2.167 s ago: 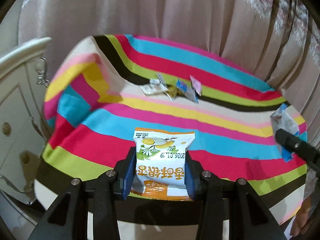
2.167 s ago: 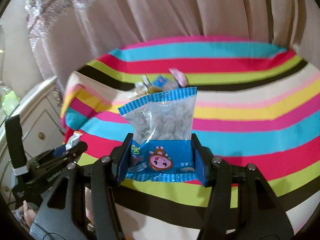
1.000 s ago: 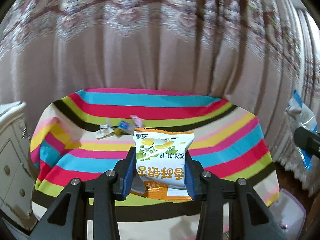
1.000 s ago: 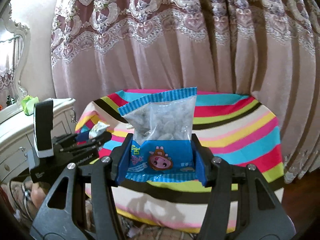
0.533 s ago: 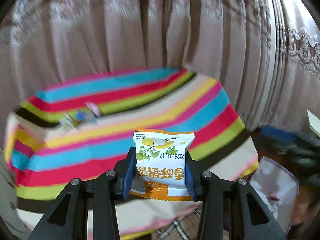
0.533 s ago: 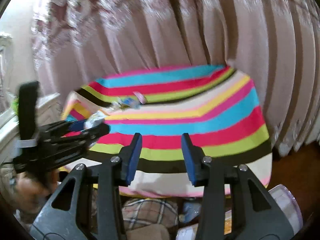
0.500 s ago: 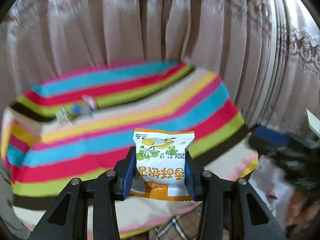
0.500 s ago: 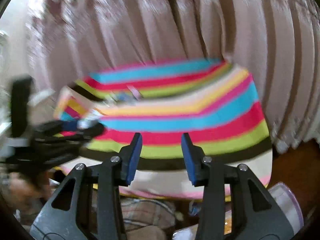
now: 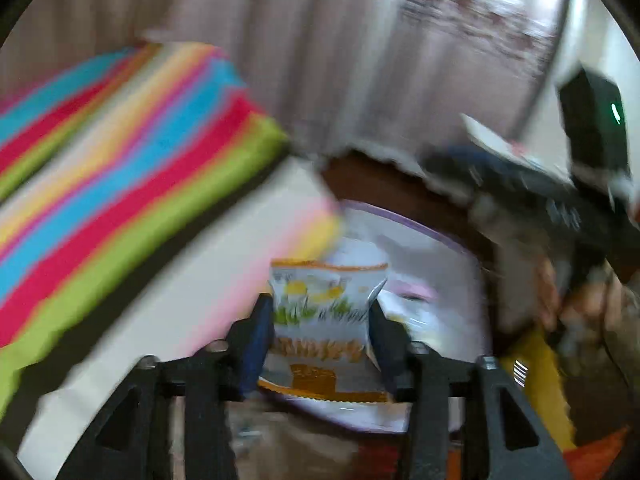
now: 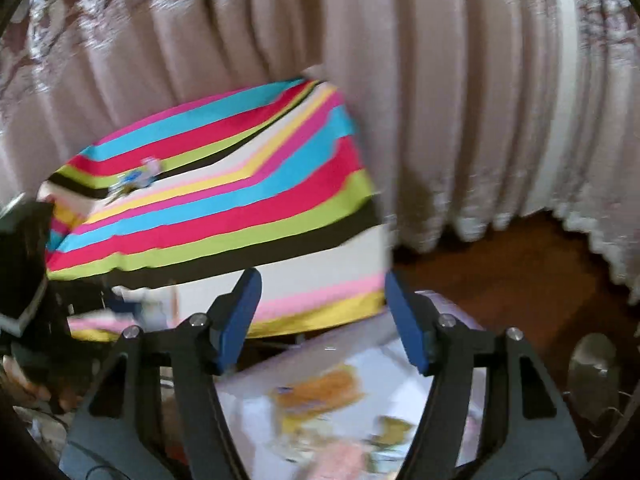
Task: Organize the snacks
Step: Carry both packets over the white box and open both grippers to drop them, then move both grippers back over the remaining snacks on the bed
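Left gripper (image 9: 322,320) hangs over the clear bin (image 9: 436,248) on the floor, tipped downward, with the white-and-orange snack packet (image 9: 326,316) upright between its blue pads; jaws are opening, and through the blur I cannot tell whether the pads still press on the packet. The packet's long axis runs along the fingers, its top edge away from the camera, and the bin's open mouth lies directly beyond and below it, so a release here should, by my reckoning, drop it inside. Right gripper (image 10: 322,316) is over the same bin (image 10: 460,312), jaws opening and nothing between them; packets (image 10: 320,396) already lie in the bin beneath it. The left hand is the one with work left. The surface (image 10: 224,184) is draped in a striped cloth hanging well down its side, and a few small wrapped snacks (image 10: 138,178) remain far back on top, well apart from both grippers. Behind: heavy pink pleated curtains (image 10: 400,80); below: dark wood floor (image 10: 500,264).
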{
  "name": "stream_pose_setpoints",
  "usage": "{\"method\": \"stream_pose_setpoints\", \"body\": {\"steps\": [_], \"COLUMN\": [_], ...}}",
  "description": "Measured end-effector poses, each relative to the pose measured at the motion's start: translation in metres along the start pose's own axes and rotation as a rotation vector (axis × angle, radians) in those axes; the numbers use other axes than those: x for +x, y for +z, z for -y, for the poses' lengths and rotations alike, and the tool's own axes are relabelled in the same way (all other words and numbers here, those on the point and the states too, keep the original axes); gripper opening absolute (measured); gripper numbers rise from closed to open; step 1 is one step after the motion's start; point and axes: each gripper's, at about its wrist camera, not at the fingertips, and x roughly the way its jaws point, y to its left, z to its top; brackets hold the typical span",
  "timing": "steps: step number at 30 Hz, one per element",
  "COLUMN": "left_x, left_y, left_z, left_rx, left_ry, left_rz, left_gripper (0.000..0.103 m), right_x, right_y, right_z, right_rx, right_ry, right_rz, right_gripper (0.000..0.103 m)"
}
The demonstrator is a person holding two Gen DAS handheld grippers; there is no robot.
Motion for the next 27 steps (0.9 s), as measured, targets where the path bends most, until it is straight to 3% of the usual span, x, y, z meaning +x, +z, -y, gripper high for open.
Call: {"method": "stream_pose_setpoints", "body": {"steps": [1, 2, 5, 7, 11, 14, 16, 18, 24, 27], "left_x": [0.013, 0.02, 0.034, 0.032, 0.004, -0.027, -0.05, -0.073, -0.12, -0.139], "left_y": [0.001, 0.0, -0.002, -0.002, -0.016, -0.032, -0.042, -0.052, -0.079, -0.093], "left_z": [0.011, 0.016, 0.014, -0.005, -0.059, -0.111, -0.153, -0.195, -0.326, -0.377], "left_rx": [0.029, 0.046, 0.036, -0.007, -0.086, -0.166, -0.227, -0.298, -0.504, -0.575], "left_ry": [0.009, 0.026, 0.016, 0.033, 0.226, 0.412, 0.522, 0.612, 0.824, 0.888], "left_rz": [-0.029, -0.035, -0.072, -0.056, 0.016, 0.062, 0.08, 0.093, 0.027, 0.014], "left_gripper": [0.095, 0.102, 0.102, 0.102, 0.102, 0.102, 0.102, 0.102, 0.102, 0.102], "right_x": [-0.007, -0.012, -0.013, -0.001, 0.051, 0.097, 0.13, 0.162, 0.258, 0.3], "right_y": [0.001, 0.003, 0.007, 0.009, 0.008, 0.005, 0.008, 0.014, 0.041, 0.053], "right_z": [0.008, 0.014, 0.015, 0.002, -0.057, -0.116, -0.154, -0.19, -0.296, -0.343], "right_rx": [0.006, 0.016, 0.035, 0.024, -0.045, -0.123, -0.159, -0.175, -0.296, -0.359], "right_ry": [-0.021, -0.03, -0.003, 0.05, 0.172, 0.258, 0.307, 0.349, 0.434, 0.451], "right_rz": [0.016, 0.028, 0.042, 0.031, -0.056, -0.142, -0.189, -0.227, -0.313, -0.341], "right_gripper": [0.068, 0.068, 0.068, 0.068, 0.068, 0.069, 0.078, 0.08, 0.082, 0.082]}}
